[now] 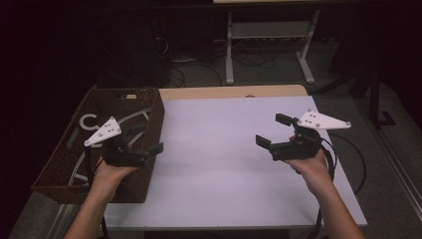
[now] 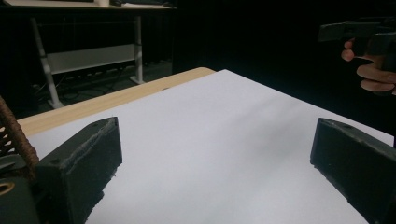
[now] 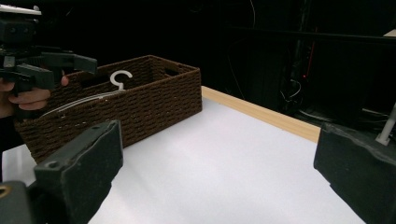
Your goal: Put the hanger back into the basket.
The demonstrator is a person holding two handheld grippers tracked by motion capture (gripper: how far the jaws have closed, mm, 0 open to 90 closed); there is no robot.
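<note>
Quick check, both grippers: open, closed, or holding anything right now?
Left gripper: open, jaws wide apart, holding nothing, beside the basket.
Right gripper: open, jaws wide apart, holding nothing, above the white table.

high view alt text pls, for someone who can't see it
A person holds an open two-jaw gripper in each hand over a white table: the left gripper beside a brown woven basket with white hangers inside, the right gripper over bare tabletop. The room behind is dark.

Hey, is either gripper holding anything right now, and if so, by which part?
Nothing is held: the left gripper and right gripper both stand open and empty.
</note>
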